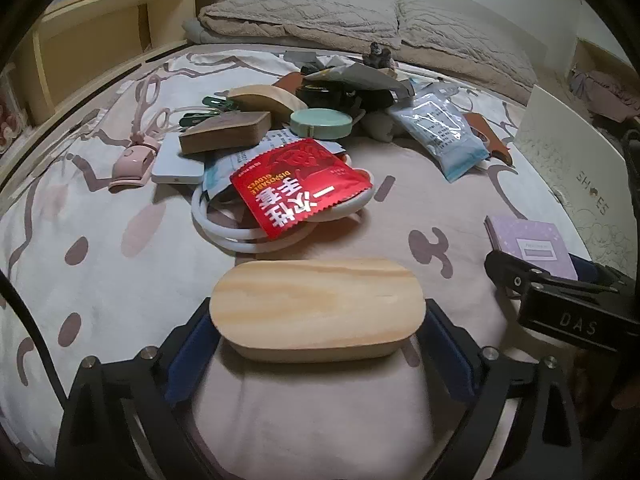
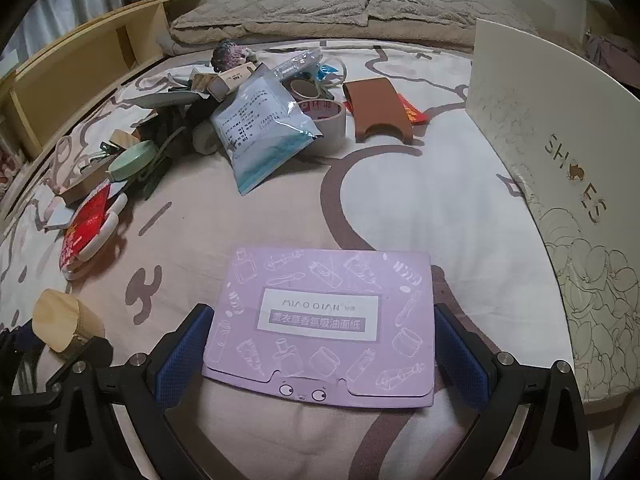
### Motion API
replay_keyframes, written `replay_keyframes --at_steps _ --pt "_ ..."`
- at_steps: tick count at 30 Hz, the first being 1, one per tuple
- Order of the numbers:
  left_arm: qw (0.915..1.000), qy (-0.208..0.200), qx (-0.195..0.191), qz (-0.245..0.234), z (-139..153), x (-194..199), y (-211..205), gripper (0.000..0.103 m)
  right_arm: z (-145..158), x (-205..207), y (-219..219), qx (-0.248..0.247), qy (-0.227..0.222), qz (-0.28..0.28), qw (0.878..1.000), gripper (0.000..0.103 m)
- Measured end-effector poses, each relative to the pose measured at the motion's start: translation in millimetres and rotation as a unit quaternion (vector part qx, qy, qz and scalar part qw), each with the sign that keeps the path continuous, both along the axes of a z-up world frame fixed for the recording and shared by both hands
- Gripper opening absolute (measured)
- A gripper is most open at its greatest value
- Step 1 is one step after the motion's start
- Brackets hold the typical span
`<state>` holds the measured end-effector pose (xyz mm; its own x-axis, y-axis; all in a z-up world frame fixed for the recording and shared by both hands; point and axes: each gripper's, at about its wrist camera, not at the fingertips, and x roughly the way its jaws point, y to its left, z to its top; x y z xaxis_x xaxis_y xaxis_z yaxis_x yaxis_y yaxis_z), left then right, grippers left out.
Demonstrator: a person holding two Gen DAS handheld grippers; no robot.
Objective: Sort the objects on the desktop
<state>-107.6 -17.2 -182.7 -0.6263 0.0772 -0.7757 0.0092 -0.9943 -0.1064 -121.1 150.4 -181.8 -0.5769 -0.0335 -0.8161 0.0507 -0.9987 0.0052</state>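
My left gripper [image 1: 317, 334] is shut on a pale oval wooden block [image 1: 316, 308], its blue pads pressed on both ends, just above the bedsheet. My right gripper [image 2: 320, 346] is shut on a flat purple blotting-paper packet [image 2: 320, 324]. That packet and the right gripper also show in the left wrist view [image 1: 532, 246] at the right. The wooden block shows at the lower left of the right wrist view [image 2: 64, 322]. A pile of mixed objects lies ahead: a red glove packet [image 1: 300, 186], a green round tin [image 1: 321, 123], a brown wooden block [image 1: 224, 132].
A white shoe box [image 2: 560, 184] stands on the right. Further off lie a blue-white mask pack [image 2: 264, 128], a tape roll [image 2: 326, 118], a brown leather piece [image 2: 380, 114], a pink eyelash curler [image 1: 136, 148] and a white cable ring [image 1: 280, 228]. Pillows [image 1: 320, 16] and a wooden shelf [image 1: 100, 40] lie behind.
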Motion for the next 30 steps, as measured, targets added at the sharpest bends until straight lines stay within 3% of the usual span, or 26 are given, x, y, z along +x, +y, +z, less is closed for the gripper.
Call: replay_keyframes --at_steps 6,14,30 --pt "0.9999 0.002 0.013 0.002 1.1 0.2 -2.3 0.098 3.4 3.3 0.1 -0.002 0.011 -0.005 1.0 0.098" --pt "0.9981 0.003 0.061 0.008 5.5 0.7 -13.4 0.098 6.1 7.0 0.3 -0.011 0.019 -0.006 1.0 0.097" --pt "0.9994 0.012 0.033 0.002 9.4 6.0 -11.0 0.092 11.0 13.8 -0.5 -0.021 0.031 -0.002 0.999 0.097"
